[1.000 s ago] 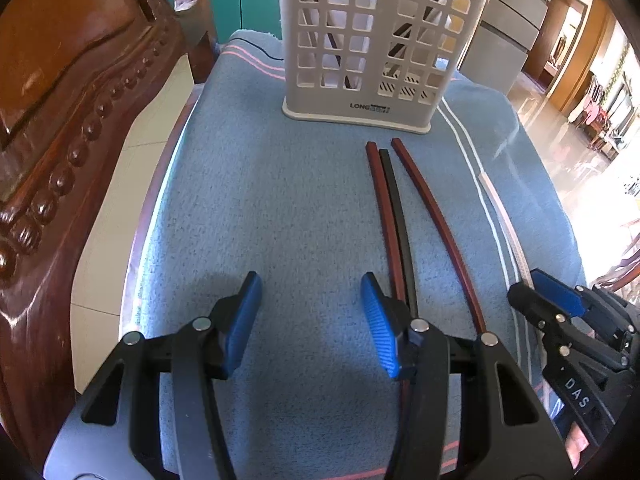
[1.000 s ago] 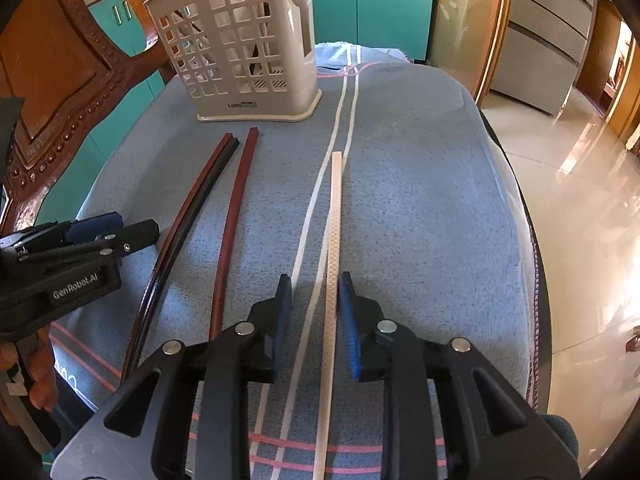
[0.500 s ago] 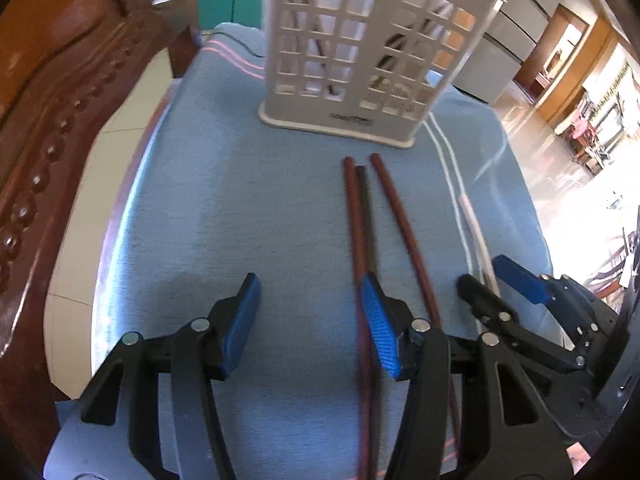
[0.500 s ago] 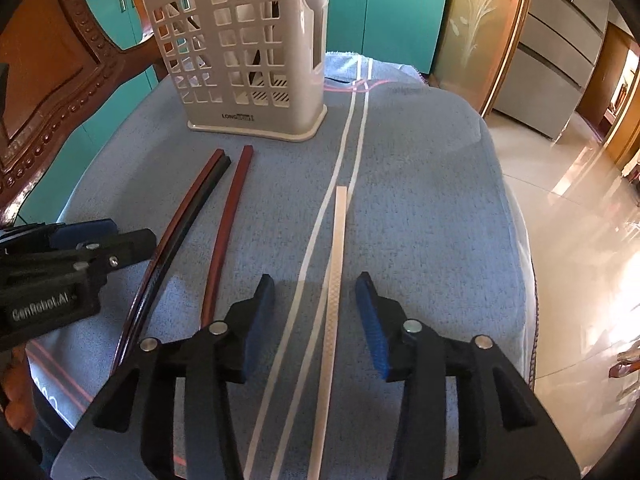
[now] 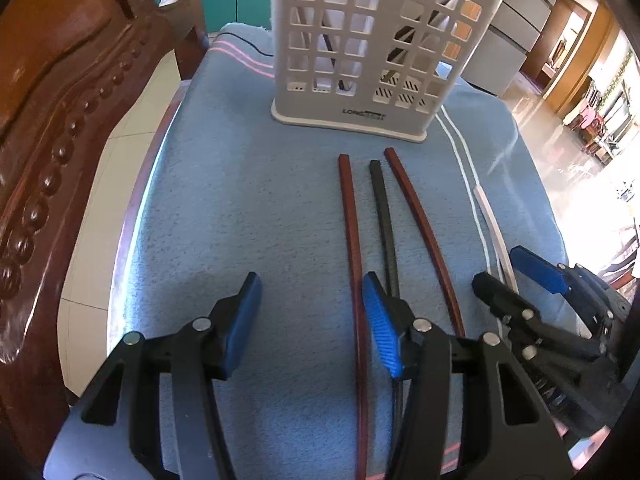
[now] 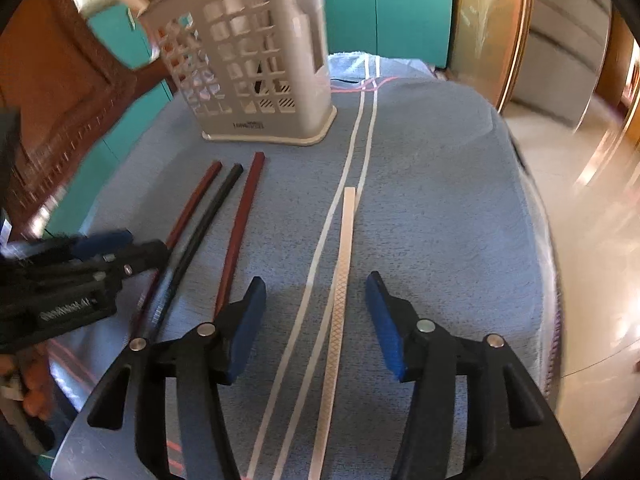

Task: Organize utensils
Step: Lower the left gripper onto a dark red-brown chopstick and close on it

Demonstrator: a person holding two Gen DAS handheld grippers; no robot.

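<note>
A white slotted utensil basket (image 5: 376, 52) stands upright at the far end of a blue towel (image 5: 248, 208), with a few utensils inside. On the towel lie a red-brown chopstick (image 5: 352, 232), a black chopstick (image 5: 384, 216), a second red-brown chopstick (image 5: 420, 224) and a cream chopstick (image 6: 340, 292). My left gripper (image 5: 310, 320) is open, its right finger over the black chopstick and the left red-brown one between its fingers. My right gripper (image 6: 316, 316) is open astride the cream chopstick. The basket (image 6: 248, 72) also shows in the right wrist view.
A carved wooden chair back (image 5: 60, 100) rises close on the left. The towel's right edge (image 6: 536, 240) drops off to a shiny tiled floor. Teal cabinet doors (image 6: 384, 8) stand behind the basket. The right gripper also shows at the right of the left wrist view (image 5: 516, 276).
My right gripper has opened wide, from nearly shut around the cream chopstick, which stays on the towel. Both grippers moved closer to the basket. The black chopstick now lies apart from the left red-brown one.
</note>
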